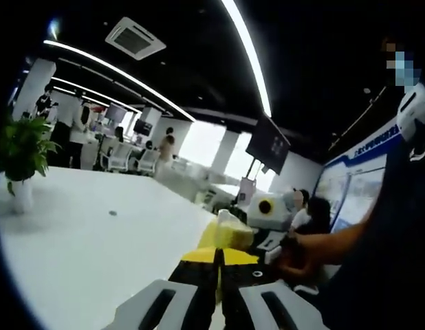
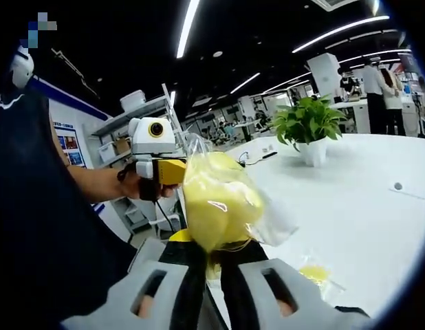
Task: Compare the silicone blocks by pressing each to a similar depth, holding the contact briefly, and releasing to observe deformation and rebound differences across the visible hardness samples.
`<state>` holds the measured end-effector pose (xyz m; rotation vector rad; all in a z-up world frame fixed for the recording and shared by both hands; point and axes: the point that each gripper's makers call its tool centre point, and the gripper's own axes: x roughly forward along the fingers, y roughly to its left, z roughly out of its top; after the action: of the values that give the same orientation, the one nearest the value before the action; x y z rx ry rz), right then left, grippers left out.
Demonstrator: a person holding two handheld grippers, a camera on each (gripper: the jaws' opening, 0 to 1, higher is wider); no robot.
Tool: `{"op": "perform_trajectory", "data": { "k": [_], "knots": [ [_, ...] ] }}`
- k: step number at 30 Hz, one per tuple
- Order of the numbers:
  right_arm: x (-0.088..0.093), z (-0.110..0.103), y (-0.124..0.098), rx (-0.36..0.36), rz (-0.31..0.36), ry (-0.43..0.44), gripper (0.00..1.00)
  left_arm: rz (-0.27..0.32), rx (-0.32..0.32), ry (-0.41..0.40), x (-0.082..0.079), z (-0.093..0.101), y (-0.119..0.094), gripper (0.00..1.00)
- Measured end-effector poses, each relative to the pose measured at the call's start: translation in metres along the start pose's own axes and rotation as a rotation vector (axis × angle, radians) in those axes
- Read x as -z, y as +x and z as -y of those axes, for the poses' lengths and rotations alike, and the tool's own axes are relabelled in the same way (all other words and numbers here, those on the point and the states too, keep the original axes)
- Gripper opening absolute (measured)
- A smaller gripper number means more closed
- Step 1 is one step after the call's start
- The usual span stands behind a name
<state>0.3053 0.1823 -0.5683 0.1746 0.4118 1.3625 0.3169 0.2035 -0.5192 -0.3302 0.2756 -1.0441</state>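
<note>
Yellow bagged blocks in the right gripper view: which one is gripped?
The large yellow block in clear plastic is pinched by the right gripper and raised. The smaller yellow piece lies flat on the white table, untouched.

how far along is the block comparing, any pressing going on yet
No pressing is visible yet. In hand: the right tongs are shut on a yellow block in a clear bag, lifted above the white table. The left tongs are closed together, holding yellow material too. Another small yellow piece lies on the table. Left: press, hold and release on each sample.
</note>
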Motion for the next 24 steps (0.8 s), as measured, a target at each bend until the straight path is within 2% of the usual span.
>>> {"op": "perform_trajectory", "data": {
  "k": [5,10,12,14,24],
  "knots": [
    [0.0023,-0.0003,0.0024,0.003,-0.008,-0.011,0.02,-0.01,-0.001,-0.032,0.0031,-0.0013,-0.0014,0.0],
    [0.0011,-0.0002,0.0042,0.002,-0.004,-0.007,0.02,-0.004,-0.006,-0.02,0.0016,-0.0031,-0.0023,0.0],
    [0.0009,0.0016,0.0043,0.011,-0.002,-0.019,0.02,0.003,-0.022,0.069,0.0003,-0.0051,-0.0023,0.0],
    [0.0014,0.0029,0.0035,0.008,0.001,-0.013,0.01,0.001,-0.019,0.02,0.0021,-0.0032,-0.0011,0.0],
    [-0.001,0.0025,0.001,0.004,0.009,0.021,0.01,0.014,-0.012,-0.003,-0.0004,0.0,0.0021,0.0]
  ]
}}
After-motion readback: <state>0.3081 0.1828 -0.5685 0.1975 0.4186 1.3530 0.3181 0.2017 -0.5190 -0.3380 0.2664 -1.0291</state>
